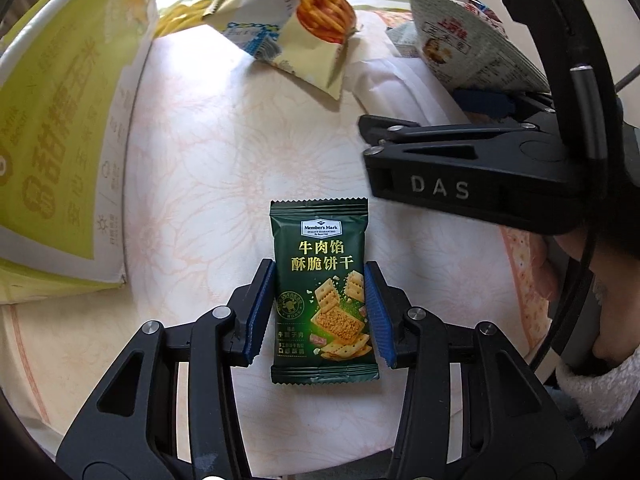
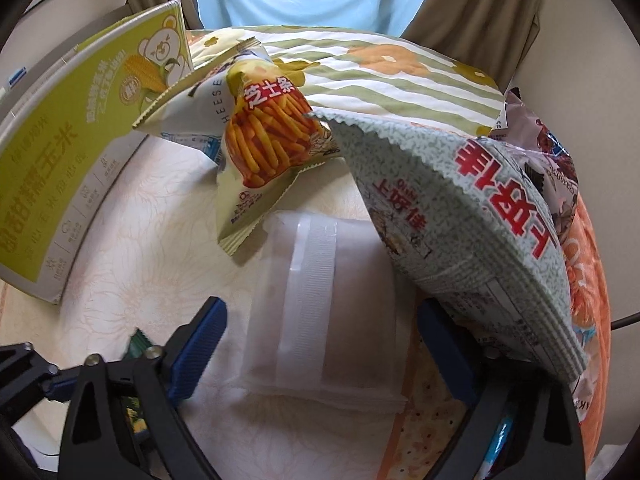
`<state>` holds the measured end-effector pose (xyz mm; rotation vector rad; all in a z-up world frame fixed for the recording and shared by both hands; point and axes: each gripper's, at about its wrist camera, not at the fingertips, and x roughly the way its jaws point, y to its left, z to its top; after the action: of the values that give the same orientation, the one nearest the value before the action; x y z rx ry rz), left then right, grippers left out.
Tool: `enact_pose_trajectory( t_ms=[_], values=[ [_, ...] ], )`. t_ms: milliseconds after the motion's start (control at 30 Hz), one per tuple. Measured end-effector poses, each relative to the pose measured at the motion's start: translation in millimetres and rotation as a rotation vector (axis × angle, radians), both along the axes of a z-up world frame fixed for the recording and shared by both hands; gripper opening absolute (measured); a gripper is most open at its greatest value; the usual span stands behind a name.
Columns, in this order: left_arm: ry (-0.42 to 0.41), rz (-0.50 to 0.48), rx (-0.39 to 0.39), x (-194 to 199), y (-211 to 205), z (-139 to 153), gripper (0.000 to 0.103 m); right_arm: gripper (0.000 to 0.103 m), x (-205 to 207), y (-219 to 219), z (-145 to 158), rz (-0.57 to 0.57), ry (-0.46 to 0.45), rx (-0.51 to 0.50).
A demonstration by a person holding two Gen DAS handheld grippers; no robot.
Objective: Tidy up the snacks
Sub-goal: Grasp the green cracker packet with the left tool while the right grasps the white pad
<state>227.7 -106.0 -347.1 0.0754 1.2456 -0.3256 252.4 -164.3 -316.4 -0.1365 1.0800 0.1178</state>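
Along the bedspread's (image 1: 192,152) left edge a yellow-green corn box (image 1: 60,128) is seen. Mid-surface, a green cracker packet (image 1: 324,292), long axis running away from the fingers, is pinched by the left gripper (image 1: 320,312). Rightward, a white packet (image 2: 324,312) is straddled, untouched, by the right gripper's (image 2: 320,344) spread fingers.

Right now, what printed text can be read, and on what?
"Member's Mark", "牛肉馅 酥脆饼干": green biscuit packet in the left hand-held gripper.
"DAS": right hand-held gripper.
"芝士条": cheese stick bag.
"上好佳": grey-green bag, upside down.
Yellow-green box: blurred.
Fine print: too small.
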Motion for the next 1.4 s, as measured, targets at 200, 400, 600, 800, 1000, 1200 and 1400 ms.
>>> enact_pose_trajectory(
  t_ms=[200, 400, 600, 800, 1000, 1200, 1400],
  values=[
    [-0.006, 0.015, -0.004, 0.9, 3.3, 3.9, 0.040, 0.081, 8.4, -2.7, -8.8, -0.003, 0.020, -0.018],
    [-0.009, 0.049, -0.011, -2.2, 14.3, 7.6, 0.040, 0.059, 12.9, -1.9, -6.9, 0.011, 0.028, 0.035],
    [-0.039, 0.066, 0.004, -9.7, 17.8, 21.9, 0.040, 0.058, 3.8, -3.4, -0.5, 0.030, 0.028, 0.056],
    [-0.061, 0.086, 0.003, -18.9, 15.9, 38.4, 0.040, 0.058, -12.5, -0.9, 17.8, 0.051, 0.017, 0.096],
    [-0.122, 0.104, -0.005, -38.4, 19.2, 71.6, 0.040, 0.058, -29.9, -6.7, 55.7, 0.075, -0.036, 0.123],
    [-0.235, 0.163, -0.021, -59.4, 28.9, 128.7, 0.040, 0.058, -39.3, -19.4, 99.3, 0.103, -0.102, 0.151],
    [-0.343, 0.250, -0.035, -59.0, 46.7, 184.8, 0.040, 0.058, -46.2, -18.2, 139.9, 0.164, -0.142, 0.212]
  ],
)
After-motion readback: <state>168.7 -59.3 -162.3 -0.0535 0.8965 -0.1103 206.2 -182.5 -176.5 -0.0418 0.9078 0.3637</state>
